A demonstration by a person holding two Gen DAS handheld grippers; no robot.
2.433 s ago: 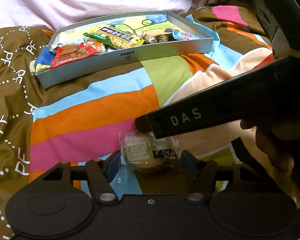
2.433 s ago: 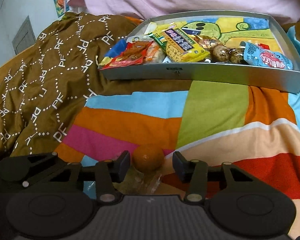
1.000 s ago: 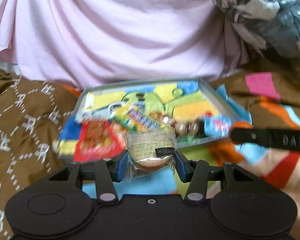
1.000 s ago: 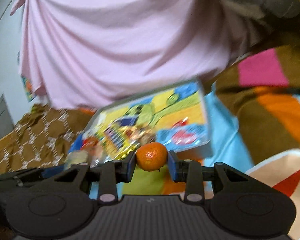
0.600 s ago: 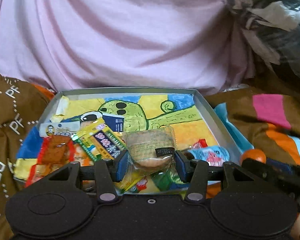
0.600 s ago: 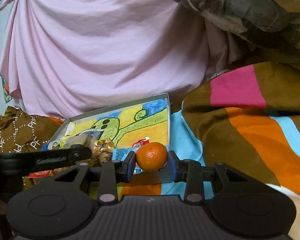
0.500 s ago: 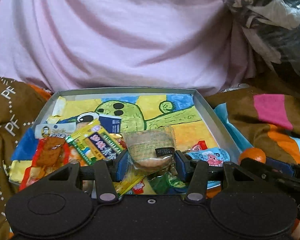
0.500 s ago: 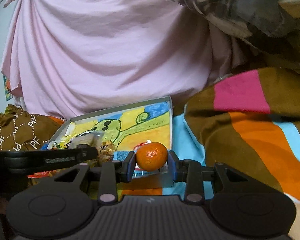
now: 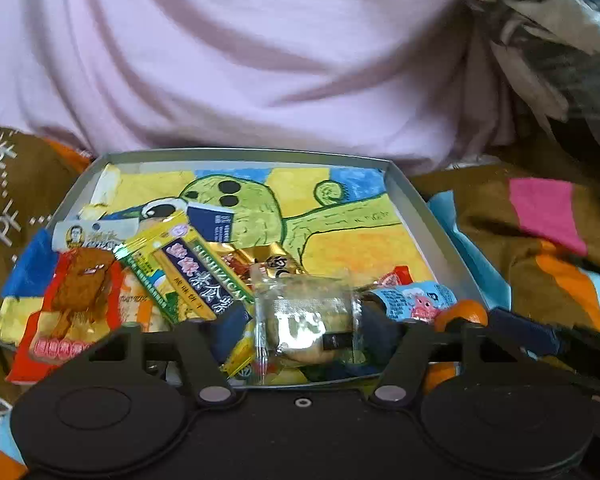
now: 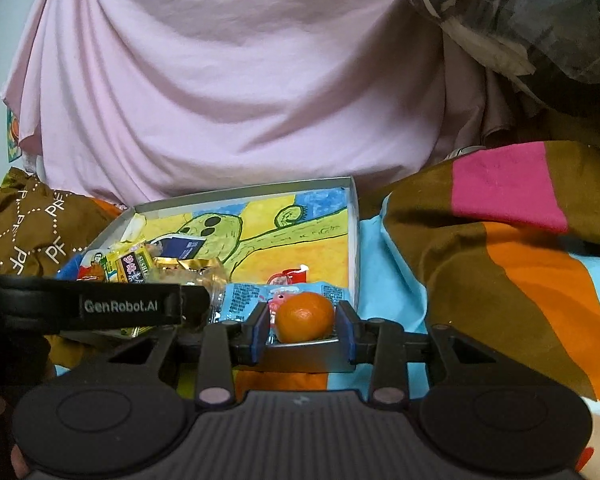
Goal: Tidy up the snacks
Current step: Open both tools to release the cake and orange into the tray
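A grey tray (image 9: 428, 220) with a green cartoon drawing on its floor holds several snack packets. My left gripper (image 9: 306, 330) is open over the tray's near edge. A clear-wrapped pastry (image 9: 306, 322) lies between its spread fingers, among the packets. My right gripper (image 10: 302, 330) is shut on a small orange (image 10: 305, 316) just in front of the tray's (image 10: 354, 240) near right corner. The orange also shows in the left wrist view (image 9: 460, 312). The left gripper's arm (image 10: 100, 306) crosses the right wrist view.
The tray rests on a striped bedspread (image 10: 520, 272) with a brown patterned cover (image 10: 24, 232) to the left. A pink sheet (image 9: 260, 60) hangs behind the tray. A green-yellow packet (image 9: 184, 272), a red packet (image 9: 76, 296) and a blue packet (image 9: 416, 300) fill the tray's near half.
Both grippers lifted their items from the bedspread and carried them to the tray. The left fingers have now spread apart and the pastry has dropped lower among the packets.
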